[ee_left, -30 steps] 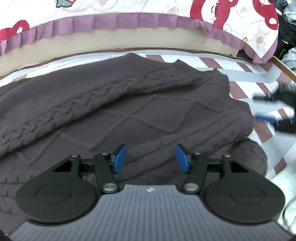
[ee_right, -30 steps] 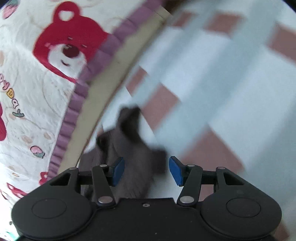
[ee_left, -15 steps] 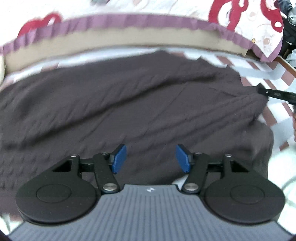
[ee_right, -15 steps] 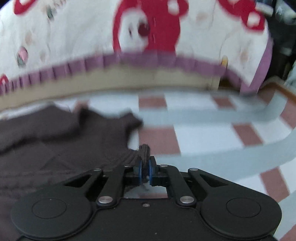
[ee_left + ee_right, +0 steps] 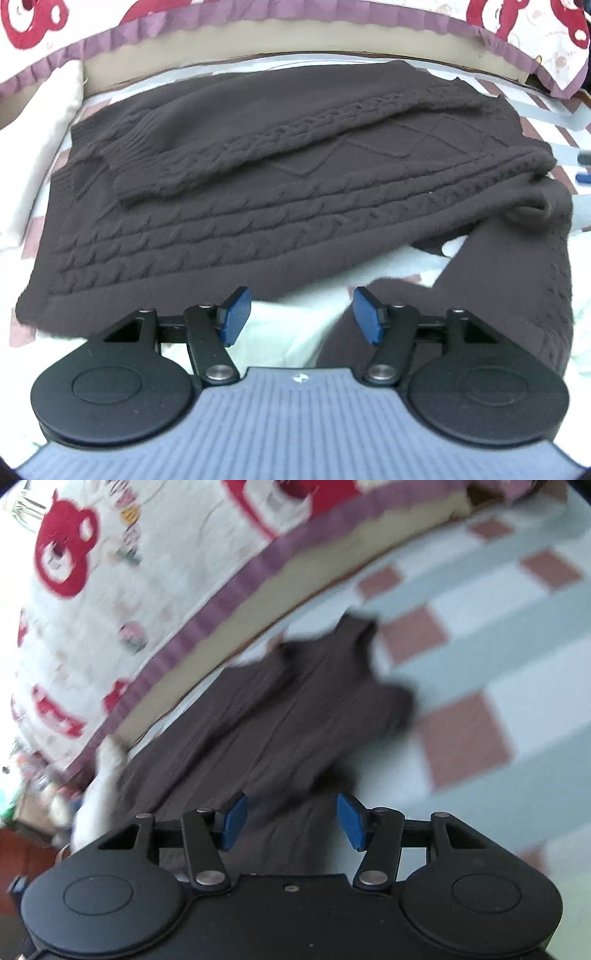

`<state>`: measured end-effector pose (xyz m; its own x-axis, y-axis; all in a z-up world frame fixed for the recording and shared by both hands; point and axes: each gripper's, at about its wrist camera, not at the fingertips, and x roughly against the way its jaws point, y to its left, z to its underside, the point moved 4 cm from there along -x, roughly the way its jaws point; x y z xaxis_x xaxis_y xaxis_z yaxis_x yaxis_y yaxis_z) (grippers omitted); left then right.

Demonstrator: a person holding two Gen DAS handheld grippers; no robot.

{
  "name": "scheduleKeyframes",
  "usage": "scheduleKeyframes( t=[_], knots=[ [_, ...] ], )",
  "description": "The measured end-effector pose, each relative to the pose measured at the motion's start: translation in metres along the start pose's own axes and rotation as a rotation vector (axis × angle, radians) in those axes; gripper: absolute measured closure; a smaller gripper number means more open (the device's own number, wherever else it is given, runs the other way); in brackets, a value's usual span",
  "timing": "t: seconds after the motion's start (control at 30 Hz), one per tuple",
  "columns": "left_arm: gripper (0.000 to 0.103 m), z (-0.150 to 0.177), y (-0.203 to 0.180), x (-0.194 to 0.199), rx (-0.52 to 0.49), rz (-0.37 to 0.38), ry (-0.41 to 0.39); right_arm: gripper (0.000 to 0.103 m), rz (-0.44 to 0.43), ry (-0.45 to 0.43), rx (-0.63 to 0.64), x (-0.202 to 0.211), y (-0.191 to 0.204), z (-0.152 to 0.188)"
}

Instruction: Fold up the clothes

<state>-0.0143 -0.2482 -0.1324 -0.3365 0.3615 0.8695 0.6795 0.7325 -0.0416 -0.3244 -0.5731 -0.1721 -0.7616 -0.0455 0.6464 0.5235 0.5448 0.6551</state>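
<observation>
1. Sweater (image 5: 295,177): dark brown, thick cable knit with braided ropes, a diamond panel and ribbed cuffs. It lies spread on the bed, one sleeve folded across the body, another part trailing down at the right, toward the camera.
2. Bed sheet (image 5: 480,635): smooth, pale, with blue-grey bands and dull red squares; the sweater rests directly on it.
3. Quilt (image 5: 110,609): white, printed with red bears, edged with a pleated purple frill; it is bunched along the far side of the bed, just beyond the sweater.
4. White pillow (image 5: 40,147): soft and plain, just beside the sweater's left edge.
5. Left gripper (image 5: 299,314): blue-padded fingers (image 5: 236,314) stand well apart, nothing clamped. They hover at the sweater's near hem, over pale sheet.
6. Right gripper (image 5: 291,821): view blurred; its fingers (image 5: 351,821) are spreading wider. Brown knit shows beyond the gap, but the pads do not press on it.
</observation>
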Motion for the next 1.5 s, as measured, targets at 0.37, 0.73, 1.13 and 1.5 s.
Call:
scheduleKeyframes(
  t=[0.37,0.73,1.13,1.5],
  knots=[
    [0.03,0.039,0.004,0.021,0.081,0.178,0.063,0.041,0.029,0.09,-0.042,-0.05,0.005,0.05],
    [0.095,0.045,-0.013,0.021,0.035,0.125,0.01,0.091,-0.224,-0.003,0.373,0.016,0.072,0.081],
    [0.1,0.033,-0.01,0.039,0.062,0.089,-0.099,0.083,0.094,-0.05,0.217,0.006,0.022,0.101],
    [0.026,0.05,-0.023,0.013,0.077,0.196,0.014,0.036,-0.248,0.122,-0.065,-0.015,0.029,0.125]
  ],
)
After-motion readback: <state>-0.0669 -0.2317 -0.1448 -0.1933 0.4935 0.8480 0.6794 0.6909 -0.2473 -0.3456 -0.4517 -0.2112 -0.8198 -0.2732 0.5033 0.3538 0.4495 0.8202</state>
